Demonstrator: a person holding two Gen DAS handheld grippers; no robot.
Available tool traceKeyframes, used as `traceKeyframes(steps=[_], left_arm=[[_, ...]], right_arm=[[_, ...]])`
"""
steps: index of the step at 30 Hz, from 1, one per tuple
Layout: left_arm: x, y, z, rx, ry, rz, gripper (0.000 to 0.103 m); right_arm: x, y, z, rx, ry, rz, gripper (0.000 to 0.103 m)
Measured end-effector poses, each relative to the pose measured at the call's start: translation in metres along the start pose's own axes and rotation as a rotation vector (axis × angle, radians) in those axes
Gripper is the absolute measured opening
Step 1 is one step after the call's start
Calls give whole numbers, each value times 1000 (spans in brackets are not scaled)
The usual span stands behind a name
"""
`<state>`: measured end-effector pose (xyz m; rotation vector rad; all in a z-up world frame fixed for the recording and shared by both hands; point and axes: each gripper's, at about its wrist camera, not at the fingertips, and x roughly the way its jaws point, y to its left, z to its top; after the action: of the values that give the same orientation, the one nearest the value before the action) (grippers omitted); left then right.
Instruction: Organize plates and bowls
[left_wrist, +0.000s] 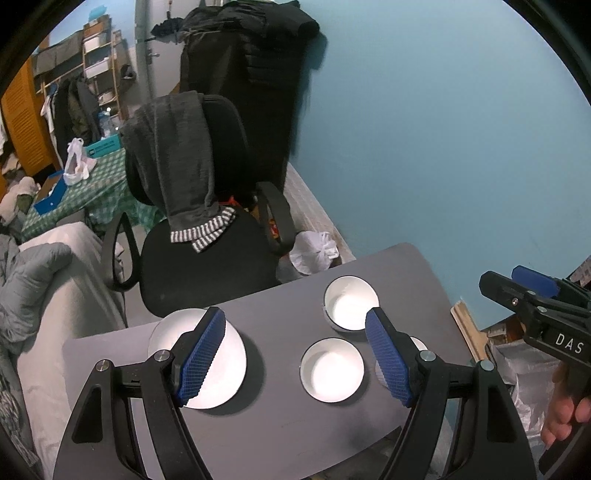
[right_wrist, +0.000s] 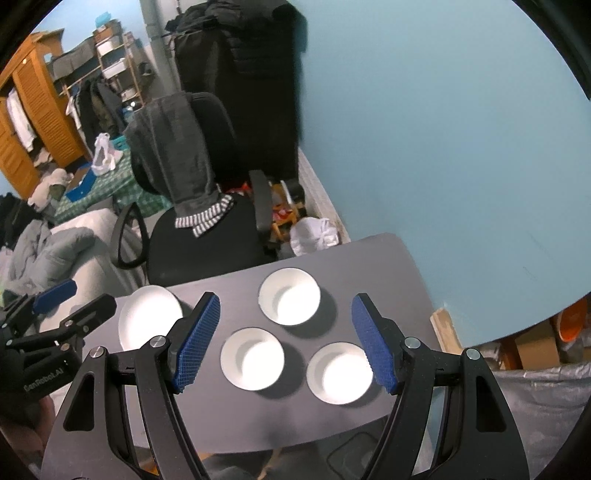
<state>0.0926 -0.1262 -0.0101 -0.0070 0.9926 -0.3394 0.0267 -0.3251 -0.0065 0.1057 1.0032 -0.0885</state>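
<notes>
Both grippers are hovering above a small grey table (right_wrist: 388, 258), and neither is touching anything. The left gripper (left_wrist: 295, 354) is spread wide with nothing between its pads; the right gripper (right_wrist: 286, 341) is likewise spread and empty. On the table a flat white plate (right_wrist: 147, 317) is lying at the left side, and three white bowls are sitting apart from it in a loose triangle: a far bowl (right_wrist: 290, 295), a middle bowl (right_wrist: 253, 358) and a right bowl (right_wrist: 340, 373). None of them is stacked and none is touching another, as far as the wrist views show. Behind the table a black chair (right_wrist: 207, 236) is standing with a grey garment draped over its back. Judging by this, the organizing is only beginning: the person is lining up for a first pick. The right gripper is pointing between the middle and right bowls, so the next move probably calls for lowering one finger inside a bowl's rim and one outside, pinching the wall, and nesting that bowl into a neighbour. The left gripper is sitting nearest the plate.
</notes>
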Motion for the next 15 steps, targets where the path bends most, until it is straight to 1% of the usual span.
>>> traceKeyframes(steps=[6, 15], left_arm=[[11, -12, 6, 34, 24, -14, 80], [26, -21, 6, 54, 55, -27, 80]], right_arm=[[3, -13, 0, 9, 13, -12, 73], [12, -26, -3, 19, 45, -17, 73]])
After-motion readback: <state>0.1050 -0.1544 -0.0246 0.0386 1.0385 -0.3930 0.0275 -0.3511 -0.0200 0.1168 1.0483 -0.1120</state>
